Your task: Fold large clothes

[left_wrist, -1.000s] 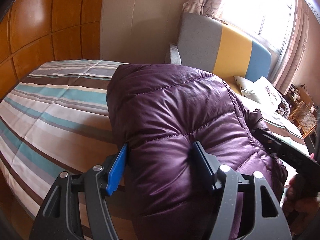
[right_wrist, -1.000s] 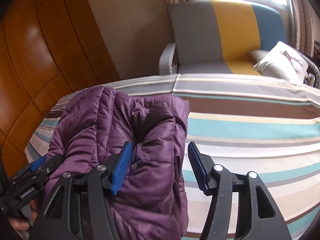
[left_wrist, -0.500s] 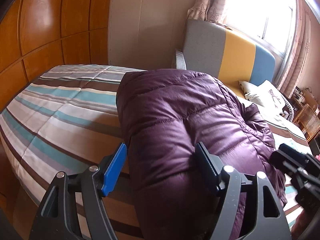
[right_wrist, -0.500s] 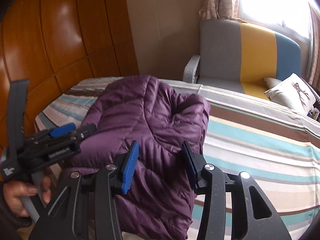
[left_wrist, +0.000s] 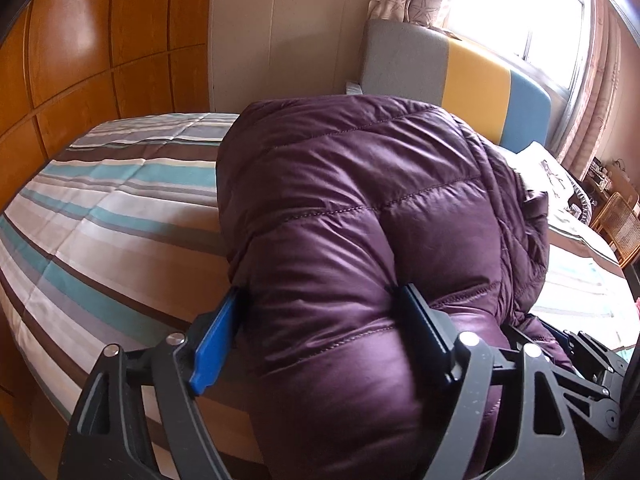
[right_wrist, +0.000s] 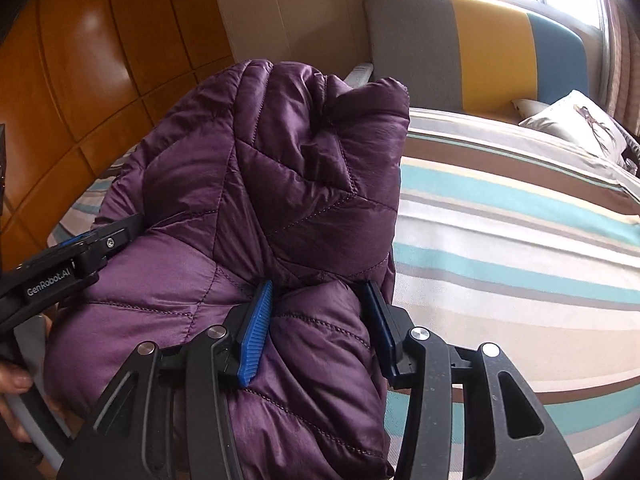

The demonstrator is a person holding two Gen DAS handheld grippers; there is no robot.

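Note:
A folded purple quilted puffer jacket (left_wrist: 360, 216) lies as a thick bundle on the striped bedspread (left_wrist: 100, 216). My left gripper (left_wrist: 320, 320) is closed around the bundle's near edge, the padding bulging between its fingers. In the right wrist view the jacket (right_wrist: 260, 200) fills the left half. My right gripper (right_wrist: 320, 312) is shut on a thick fold at the bundle's right side. The left gripper (right_wrist: 80, 252) shows there at the far left. The right gripper (left_wrist: 580, 360) shows at the lower right of the left wrist view.
The bed runs wide to the right (right_wrist: 520, 240). A grey, yellow and blue armchair (right_wrist: 480, 40) with a cushion (right_wrist: 576, 120) stands behind it under a bright window. Wooden wall panels (left_wrist: 100, 40) line the left. A wicker chair (left_wrist: 620, 228) is at far right.
Both grippers have closed in on the jacket bundle and squeezed it. The right gripper, beside and loose half a second ago, now clamps a fold; the views have come nearer.

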